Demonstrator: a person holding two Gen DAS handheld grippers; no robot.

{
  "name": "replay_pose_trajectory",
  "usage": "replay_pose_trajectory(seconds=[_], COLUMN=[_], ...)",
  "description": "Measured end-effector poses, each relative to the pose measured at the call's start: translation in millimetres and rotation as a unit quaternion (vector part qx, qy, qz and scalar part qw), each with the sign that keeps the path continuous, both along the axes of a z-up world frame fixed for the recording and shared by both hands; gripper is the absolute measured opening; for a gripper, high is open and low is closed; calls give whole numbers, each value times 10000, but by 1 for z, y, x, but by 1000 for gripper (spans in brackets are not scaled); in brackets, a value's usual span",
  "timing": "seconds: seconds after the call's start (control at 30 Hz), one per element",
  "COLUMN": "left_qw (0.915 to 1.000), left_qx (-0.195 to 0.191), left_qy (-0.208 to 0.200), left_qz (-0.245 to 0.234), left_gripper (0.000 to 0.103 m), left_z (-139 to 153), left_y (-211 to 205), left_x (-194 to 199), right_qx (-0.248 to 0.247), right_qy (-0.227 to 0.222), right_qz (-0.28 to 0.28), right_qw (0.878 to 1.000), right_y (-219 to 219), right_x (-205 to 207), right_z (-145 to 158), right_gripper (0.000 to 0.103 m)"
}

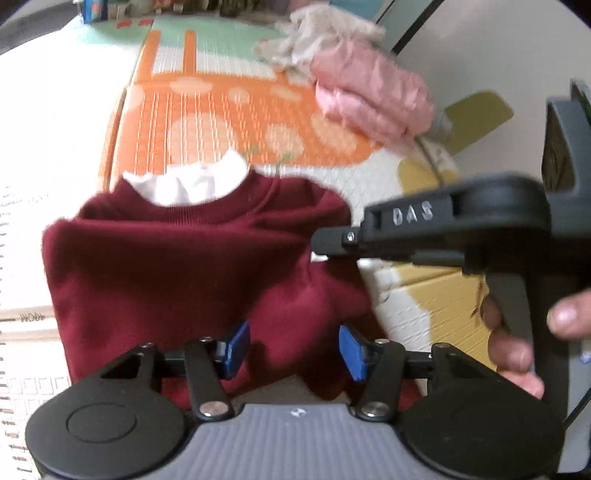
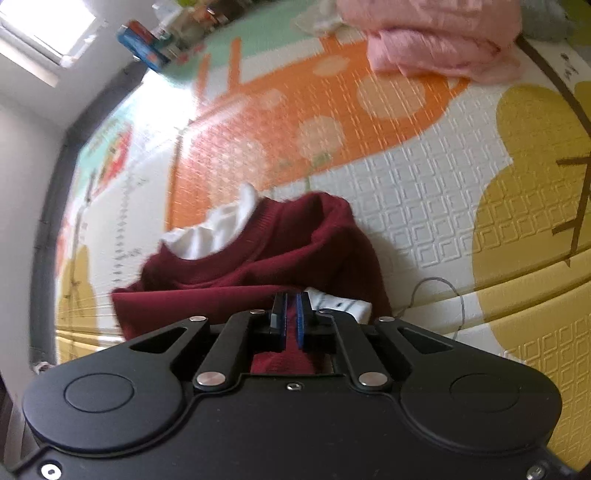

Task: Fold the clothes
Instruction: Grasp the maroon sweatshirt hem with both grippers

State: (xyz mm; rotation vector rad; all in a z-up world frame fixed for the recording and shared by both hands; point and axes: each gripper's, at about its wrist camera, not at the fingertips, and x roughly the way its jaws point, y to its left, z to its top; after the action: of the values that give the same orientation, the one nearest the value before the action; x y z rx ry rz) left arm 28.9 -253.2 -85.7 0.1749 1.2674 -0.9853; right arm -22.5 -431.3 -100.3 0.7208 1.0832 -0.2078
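Loosely folded, the maroon knit sweater with white collar lay rumpled; right claw clamped its fabric, left claw apart; "DAS" lettering readable.

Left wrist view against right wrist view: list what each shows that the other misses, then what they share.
Only the left wrist view shows the right tool from the side, the hand holding it, and the left tool open above the maroon sweater.

Only the right wrist view shows a bright window and the right tool's pads nearly together with maroon fabric between them.

Both show the sweater with its white collar, the pink garment and the patterned play mat.
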Motion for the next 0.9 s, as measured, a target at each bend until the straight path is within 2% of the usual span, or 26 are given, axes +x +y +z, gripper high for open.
replay_pose_trajectory(seconds=[0.1, 0.27, 0.47, 0.6, 0.8, 0.87, 0.9], left_qw=[9996, 9983, 9952, 9933, 9893, 9867, 9855], left_qx=[-230, -259, -52, 206, 376, 527, 591], left_qy=[3, -128, -69, -127, -117, -130, -100], left_qz=[151, 497, 975, 1131, 1405, 1531, 1586], left_gripper=[55, 55, 55, 55, 47, 32, 29], left_z=[15, 27, 15, -1, -19, -23, -25], left_y=[9, 20, 35, 37, 38, 37, 37], left_x=[8, 26, 51, 63, 77, 84, 87], right_qx=[-26, 15, 48, 97, 127, 106, 95], right_qy=[-267, -483, -290, -125, 110, 168, 198], right_qz=[60, 230, 411, 519, 600, 574, 561], right_qw=[9996, 9986, 9987, 9985, 9981, 9982, 9982], right_y=[4, 13, 28, 38, 46, 46, 47], right_x=[-6, -12, -16, -18, -21, -22, -22], right_z=[19, 38, 31, 21, 4, -2, -5], right_gripper=[6, 6, 6, 6, 3, 0, 0])
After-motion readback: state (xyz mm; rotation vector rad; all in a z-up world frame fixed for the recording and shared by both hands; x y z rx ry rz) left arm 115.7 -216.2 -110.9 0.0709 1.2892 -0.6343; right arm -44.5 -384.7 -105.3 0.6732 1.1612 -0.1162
